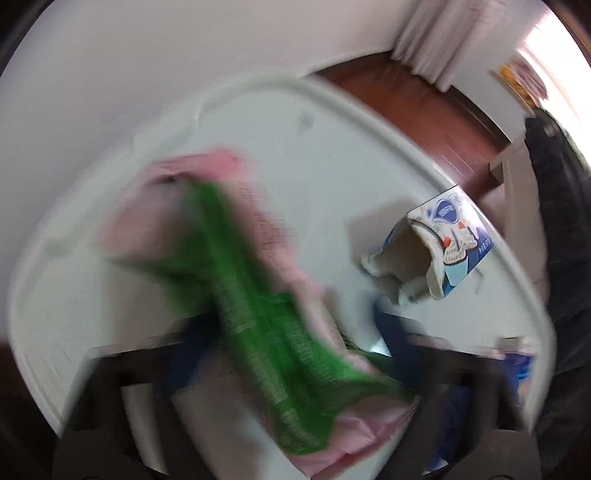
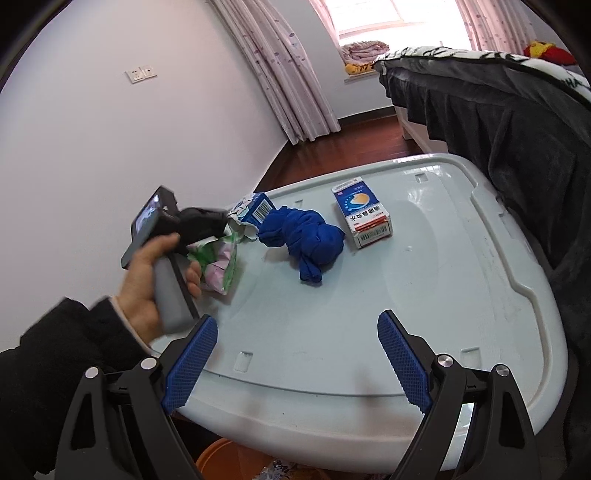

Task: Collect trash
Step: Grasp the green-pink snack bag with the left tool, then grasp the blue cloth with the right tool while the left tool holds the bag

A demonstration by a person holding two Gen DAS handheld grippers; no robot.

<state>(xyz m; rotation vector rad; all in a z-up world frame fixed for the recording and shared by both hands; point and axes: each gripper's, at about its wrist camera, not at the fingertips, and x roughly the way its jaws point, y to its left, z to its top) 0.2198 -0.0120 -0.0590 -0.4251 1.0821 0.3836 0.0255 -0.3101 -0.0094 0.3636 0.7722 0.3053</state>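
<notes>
The left gripper point(image 1: 288, 354), blurred but apparently clamped on the pink-and-green wrapper point(image 1: 258, 295) running lengthwise between its fingers at the lid's point(image 2: 443, 295) left edge, is nearest; the right gripper point(image 2: 297, 354) hangs wide apart, holding nothing.

A: Daylight from the bright, blown-out window point(image 2: 373, 14) fills the right wrist view, sharp throughout, with glare on the glossy pale plastic lid point(image 2: 443, 206).

B: The left wrist view is motion-smeared; the green-and-pink wrapper point(image 1: 258, 325) streaks. Both fisheyes bend and darken at the corners.
</notes>
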